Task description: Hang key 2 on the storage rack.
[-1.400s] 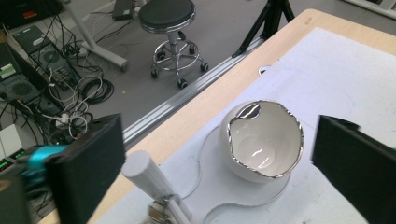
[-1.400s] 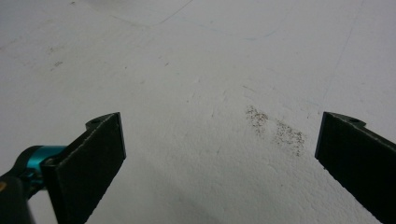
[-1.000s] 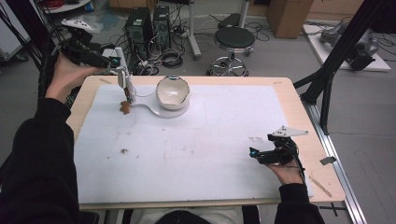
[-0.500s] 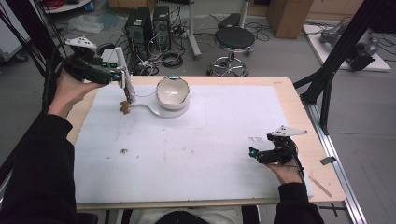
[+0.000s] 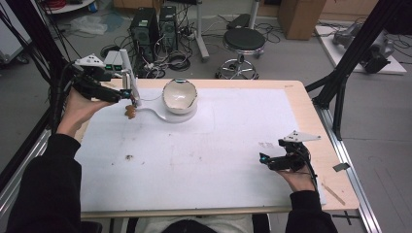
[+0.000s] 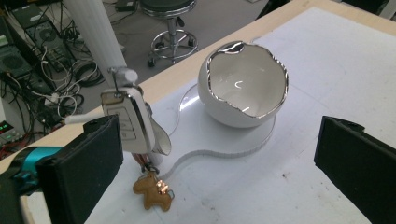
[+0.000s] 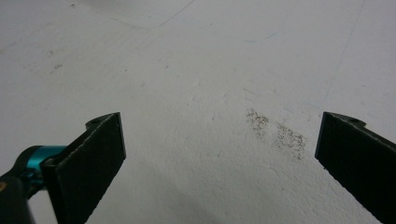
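Note:
A white egg-shell bowl [image 5: 179, 96] with a silver rim stands on a curved white base [image 5: 163, 116] at the table's back left. A white post [image 5: 129, 76] rises from the base's tail. By the post a key fob [image 6: 128, 122] hangs upright, with a brown animal charm [image 6: 152, 193] on the table under it. My left gripper [image 5: 124, 93] is open just left of the post, its jaws either side of the fob and bowl [image 6: 243, 91], touching neither. My right gripper [image 5: 264, 159] rests open at the front right over bare table.
A white mat [image 5: 209, 160] covers the wooden table. A small dark smudge [image 7: 278, 133] lies between my right jaws, and a small brown speck [image 5: 128, 157] at the mat's left. Beyond the far edge are a stool [image 5: 244, 41], computer towers [image 5: 154, 22] and cables.
My left gripper has come down and to the right, closer to the post and the hanging key fob. The right gripper has not moved.

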Demonstrator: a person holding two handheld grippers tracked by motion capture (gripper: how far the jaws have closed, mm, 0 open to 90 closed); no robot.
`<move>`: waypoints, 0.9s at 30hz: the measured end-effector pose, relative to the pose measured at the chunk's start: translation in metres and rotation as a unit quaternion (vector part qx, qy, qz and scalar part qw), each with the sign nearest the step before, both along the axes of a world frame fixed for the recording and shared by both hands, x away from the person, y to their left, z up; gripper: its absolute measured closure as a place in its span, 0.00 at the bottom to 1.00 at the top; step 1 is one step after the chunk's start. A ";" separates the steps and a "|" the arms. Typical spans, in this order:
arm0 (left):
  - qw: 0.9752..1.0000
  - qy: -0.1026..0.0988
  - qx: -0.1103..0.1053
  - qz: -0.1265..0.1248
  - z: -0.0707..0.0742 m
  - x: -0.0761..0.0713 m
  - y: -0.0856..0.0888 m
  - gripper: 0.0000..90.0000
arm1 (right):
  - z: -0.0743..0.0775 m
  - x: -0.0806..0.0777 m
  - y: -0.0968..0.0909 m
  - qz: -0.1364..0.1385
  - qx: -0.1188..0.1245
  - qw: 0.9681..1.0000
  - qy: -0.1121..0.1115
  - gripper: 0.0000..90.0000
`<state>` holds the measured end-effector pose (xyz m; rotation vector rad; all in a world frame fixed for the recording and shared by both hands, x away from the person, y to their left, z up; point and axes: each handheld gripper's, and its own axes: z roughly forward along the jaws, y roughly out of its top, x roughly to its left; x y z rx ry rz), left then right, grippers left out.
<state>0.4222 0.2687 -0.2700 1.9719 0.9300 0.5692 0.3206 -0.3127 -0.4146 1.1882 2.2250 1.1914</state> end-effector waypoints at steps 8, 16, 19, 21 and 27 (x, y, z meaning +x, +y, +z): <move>1.000 -0.003 0.011 -0.001 -0.018 -0.014 0.003 0.02 | 0.000 0.000 0.000 0.001 0.000 1.000 -0.001 0.01; 1.000 0.021 0.005 -0.007 -0.045 -0.024 0.005 0.02 | 0.000 -0.001 0.001 0.000 0.001 1.000 0.001 0.01; 1.000 0.025 -0.002 -0.009 -0.056 -0.028 0.006 0.02 | 0.000 -0.001 0.000 -0.001 0.000 1.000 0.001 0.01; 1.000 0.027 0.001 -0.009 -0.064 -0.031 0.006 0.02 | 0.000 0.000 0.000 0.000 0.001 1.000 0.002 0.01; 0.999 0.042 -0.003 -0.013 -0.089 -0.038 0.006 0.02 | 0.000 0.000 0.001 0.002 0.000 1.000 0.000 0.01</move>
